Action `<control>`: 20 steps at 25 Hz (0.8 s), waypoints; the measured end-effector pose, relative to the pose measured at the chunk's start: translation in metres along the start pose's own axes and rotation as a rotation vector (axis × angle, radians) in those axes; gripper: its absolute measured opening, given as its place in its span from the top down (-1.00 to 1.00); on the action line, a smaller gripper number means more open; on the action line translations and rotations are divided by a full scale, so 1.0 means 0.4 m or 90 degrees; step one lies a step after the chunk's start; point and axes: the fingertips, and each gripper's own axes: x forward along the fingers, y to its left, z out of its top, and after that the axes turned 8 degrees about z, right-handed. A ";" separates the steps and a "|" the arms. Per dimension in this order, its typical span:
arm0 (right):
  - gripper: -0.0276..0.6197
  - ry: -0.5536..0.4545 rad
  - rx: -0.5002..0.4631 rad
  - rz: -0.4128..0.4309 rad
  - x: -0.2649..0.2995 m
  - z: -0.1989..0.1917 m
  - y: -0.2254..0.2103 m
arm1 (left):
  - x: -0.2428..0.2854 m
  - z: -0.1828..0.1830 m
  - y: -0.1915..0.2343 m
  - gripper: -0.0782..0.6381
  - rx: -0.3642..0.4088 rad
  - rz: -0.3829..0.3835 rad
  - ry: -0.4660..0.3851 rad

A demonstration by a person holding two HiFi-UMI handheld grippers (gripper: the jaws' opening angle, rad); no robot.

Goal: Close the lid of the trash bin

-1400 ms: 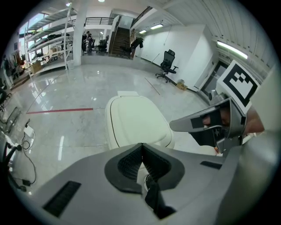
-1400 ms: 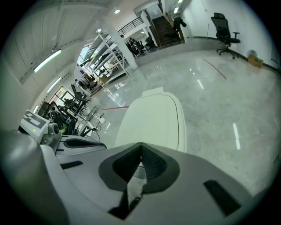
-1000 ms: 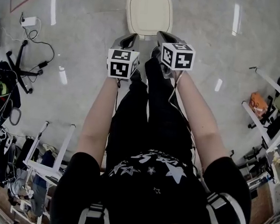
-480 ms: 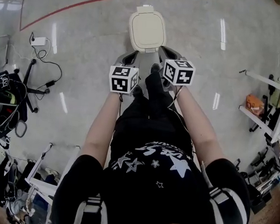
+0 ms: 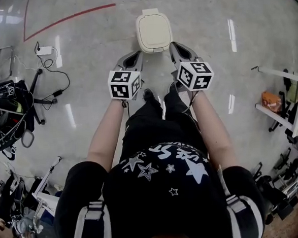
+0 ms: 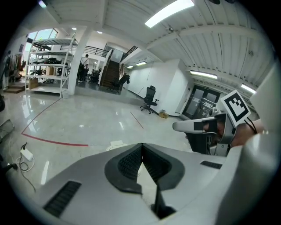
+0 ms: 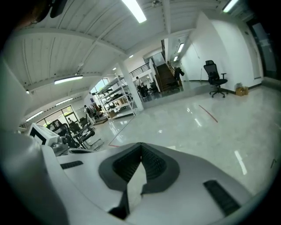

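Note:
A cream trash bin (image 5: 154, 32) stands on the shiny floor ahead of my feet. Seen from above, its lid looks flat down on the bin, hinge tab at the far side. My left gripper (image 5: 134, 55) hangs just short of the bin's near left corner, jaws together and empty. My right gripper (image 5: 175, 45) sits beside the bin's near right corner, also shut on nothing. Neither touches the bin. In the left gripper view the left gripper (image 6: 141, 146) has its pads meeting, and a sliver of the bin (image 6: 116, 144) shows past them. In the right gripper view the right gripper (image 7: 141, 145) likewise has its pads meeting.
A red line (image 5: 69, 16) crosses the floor at the far left. A white charger with cables (image 5: 44, 50) and black equipment (image 5: 7, 106) lie at the left. White racks (image 5: 287, 100) with an orange item (image 5: 271, 100) stand at the right. My shoes (image 5: 149, 94) are just behind the grippers.
The bin now sits farther off and looks smaller. Both grippers have drawn back from over it and spread slightly apart. The lid stays flat.

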 end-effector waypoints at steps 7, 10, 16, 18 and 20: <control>0.90 -0.002 -0.008 0.036 -0.088 -0.002 0.026 | -0.049 0.024 -0.065 0.75 -0.003 0.004 -0.030; 0.90 -0.003 -0.034 0.055 -0.138 -0.004 0.031 | -0.076 0.018 -0.108 0.75 -0.006 0.012 -0.042; 0.90 -0.023 -0.049 0.081 -0.263 -0.032 0.028 | -0.153 -0.022 -0.211 0.75 -0.004 0.034 -0.064; 0.90 -0.019 -0.058 0.096 -0.303 -0.050 0.029 | -0.181 -0.034 -0.246 0.75 -0.007 0.045 -0.076; 0.90 -0.013 -0.064 0.112 -0.337 -0.067 0.032 | -0.205 -0.054 -0.281 0.75 -0.002 0.051 -0.079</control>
